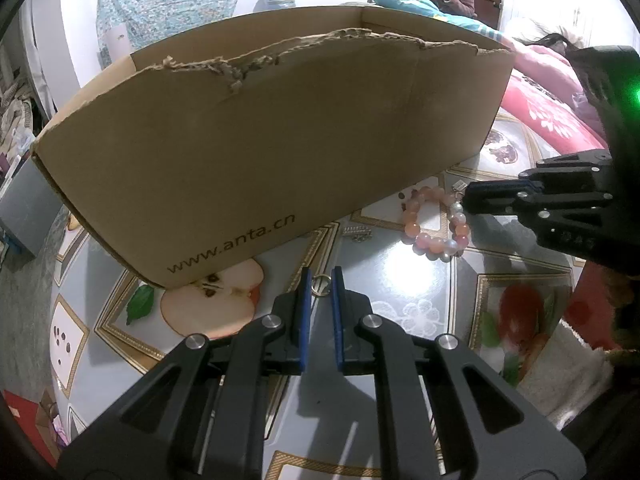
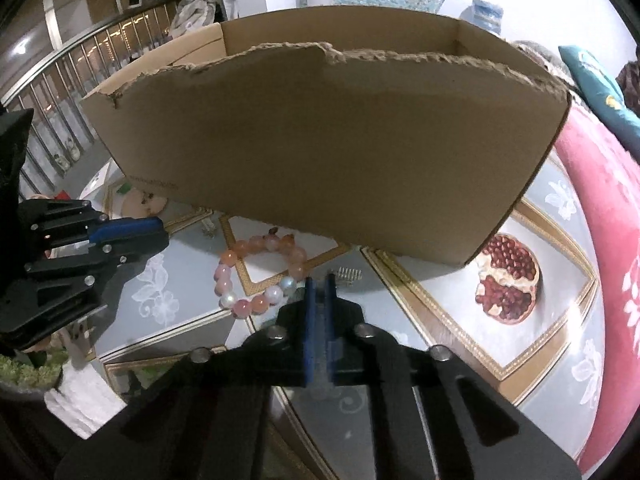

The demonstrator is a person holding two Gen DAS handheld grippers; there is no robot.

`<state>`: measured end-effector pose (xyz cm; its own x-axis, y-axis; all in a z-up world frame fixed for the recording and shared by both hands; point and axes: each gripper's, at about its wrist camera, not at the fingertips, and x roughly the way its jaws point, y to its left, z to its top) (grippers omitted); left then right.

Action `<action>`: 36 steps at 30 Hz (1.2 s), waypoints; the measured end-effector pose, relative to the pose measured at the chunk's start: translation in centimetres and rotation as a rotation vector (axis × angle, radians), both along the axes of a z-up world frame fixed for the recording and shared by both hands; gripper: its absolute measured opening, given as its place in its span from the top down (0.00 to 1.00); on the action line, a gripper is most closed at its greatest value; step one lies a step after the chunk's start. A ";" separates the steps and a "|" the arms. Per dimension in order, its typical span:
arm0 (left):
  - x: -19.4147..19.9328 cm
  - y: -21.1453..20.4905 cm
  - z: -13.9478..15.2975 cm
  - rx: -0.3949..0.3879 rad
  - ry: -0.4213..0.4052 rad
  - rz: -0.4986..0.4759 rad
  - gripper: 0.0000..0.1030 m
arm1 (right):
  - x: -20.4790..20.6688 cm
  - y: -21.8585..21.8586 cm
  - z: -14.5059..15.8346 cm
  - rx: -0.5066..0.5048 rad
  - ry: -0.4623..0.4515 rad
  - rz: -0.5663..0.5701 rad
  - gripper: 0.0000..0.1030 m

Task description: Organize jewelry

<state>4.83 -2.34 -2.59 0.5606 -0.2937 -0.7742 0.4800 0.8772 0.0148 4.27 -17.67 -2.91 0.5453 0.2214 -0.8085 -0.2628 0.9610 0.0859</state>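
Jewelry lies loose on the glossy printed surface [image 1: 420,280] in front of a torn cardboard box [image 1: 280,140]: a pink-and-orange bead bracelet [image 1: 436,220], a small gold ring [image 1: 320,284], and a small silvery clip-like piece [image 1: 358,234] just beside the box's lower edge.

The bracelet lies flat as a loop, so it has no real long axis; its charm end points toward the box. The ring also lies flat, just beyond the tips of the left tool [image 1: 320,280], whose fingers stand narrowly apart and hold nothing.

The right tool [image 2: 319,286] has its fingers almost together, tips at the bracelet's near beads; whether a bead is pinched I cannot tell.

Judging by this, picking up is in hand. Next, each piece would need lifting over the box's ragged rim.
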 end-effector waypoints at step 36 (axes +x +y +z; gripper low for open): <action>0.2 0.3 0.0 -0.006 0.000 0.008 0.92 | 1.7 0.6 0.0 -0.009 0.031 0.006 0.87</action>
